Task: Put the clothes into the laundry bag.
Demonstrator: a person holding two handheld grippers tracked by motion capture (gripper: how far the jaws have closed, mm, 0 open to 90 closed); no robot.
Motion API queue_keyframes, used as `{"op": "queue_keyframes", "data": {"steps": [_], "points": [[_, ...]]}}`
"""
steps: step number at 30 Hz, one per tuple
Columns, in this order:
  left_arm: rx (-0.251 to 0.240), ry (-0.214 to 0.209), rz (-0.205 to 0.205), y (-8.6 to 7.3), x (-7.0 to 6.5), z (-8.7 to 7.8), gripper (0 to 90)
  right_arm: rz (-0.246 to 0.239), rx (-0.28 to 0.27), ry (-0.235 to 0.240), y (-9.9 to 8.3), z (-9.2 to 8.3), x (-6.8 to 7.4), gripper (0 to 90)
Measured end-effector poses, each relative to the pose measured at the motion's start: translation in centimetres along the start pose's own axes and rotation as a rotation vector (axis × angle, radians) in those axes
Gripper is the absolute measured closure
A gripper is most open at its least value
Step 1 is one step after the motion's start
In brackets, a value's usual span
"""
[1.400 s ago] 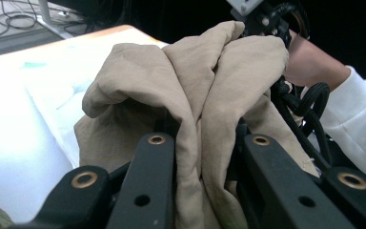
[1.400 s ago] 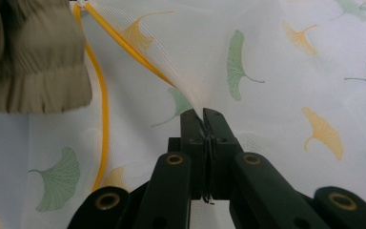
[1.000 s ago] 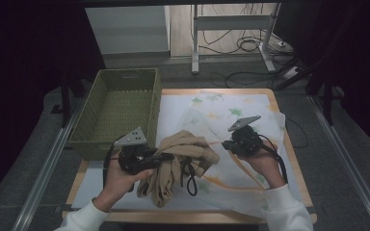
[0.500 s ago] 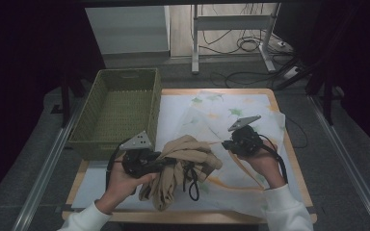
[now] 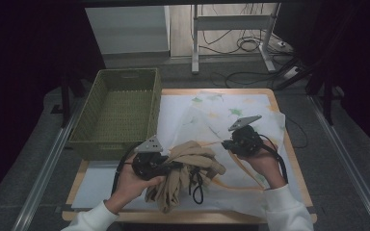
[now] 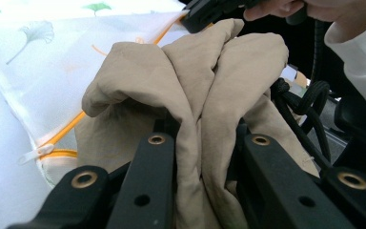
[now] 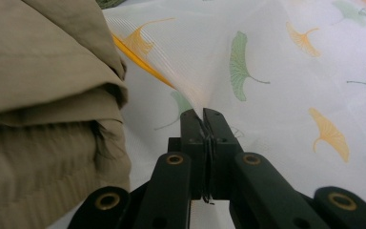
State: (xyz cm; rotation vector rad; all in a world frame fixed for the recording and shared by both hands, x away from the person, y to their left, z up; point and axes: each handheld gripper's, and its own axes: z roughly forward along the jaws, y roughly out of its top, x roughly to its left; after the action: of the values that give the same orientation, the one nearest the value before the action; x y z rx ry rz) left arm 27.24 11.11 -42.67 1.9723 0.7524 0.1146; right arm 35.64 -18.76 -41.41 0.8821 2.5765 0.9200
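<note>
Looks like stuffing the garment (image 5: pixel 188 159) into the bag (image 5: pixel 207 115), mid-table, just right of the basket (image 5: pixel 120 110).

Got the left gripper (image 6: pixel 202 143) clamped on a thick fold of the garment, fabric bunched between the jaws. Got the right gripper (image 7: pixel 206 119) pinched tight on a thin bit of the bag's mesh near the zip (image 7: pixel 133 52), lifted into a little tent. Can't tell yet whether that's one layer or both.

To do it well, probably:
- Lift the pinched mesh up and away so the mouth actually gapes; with both layers caught, nothing goes in.
- Feed the garment in low and along the table, leading with the gripped fold, not the loose end hanging toward the near edge.
- Watch the black cord (image 5: pixel 195 185) dangling off the bundle; likely to snag on the zip.
- Go easy on the pull, since mesh that fine could slip out of the jaws or tear.

Materials, quickly:
- Garment: beige, matte, soft woven stuff, crumpled into fat rounded folds, floppy with no shape of its own.
- Bag: sheer white mesh, printed with green and orange fan-shaped leaves, orange zip tape along the edge, lying wrinkled.
- Basket: green, woven, boxy.
</note>
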Motion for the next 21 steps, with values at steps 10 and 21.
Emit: {"op": "queue_keyframes", "data": {"steps": [10,21], "points": [[0.025,-0.014,0.002,-0.3,-0.2,1.0,79.7,-0.002,-0.01,-0.003,0.1,-0.2,0.0,86.8],[0.038,-0.01,0.005,-0.2,-0.1,2.3,79.7,0.002,-0.012,0.005,0.1,-0.2,0.0,86.8]]}}
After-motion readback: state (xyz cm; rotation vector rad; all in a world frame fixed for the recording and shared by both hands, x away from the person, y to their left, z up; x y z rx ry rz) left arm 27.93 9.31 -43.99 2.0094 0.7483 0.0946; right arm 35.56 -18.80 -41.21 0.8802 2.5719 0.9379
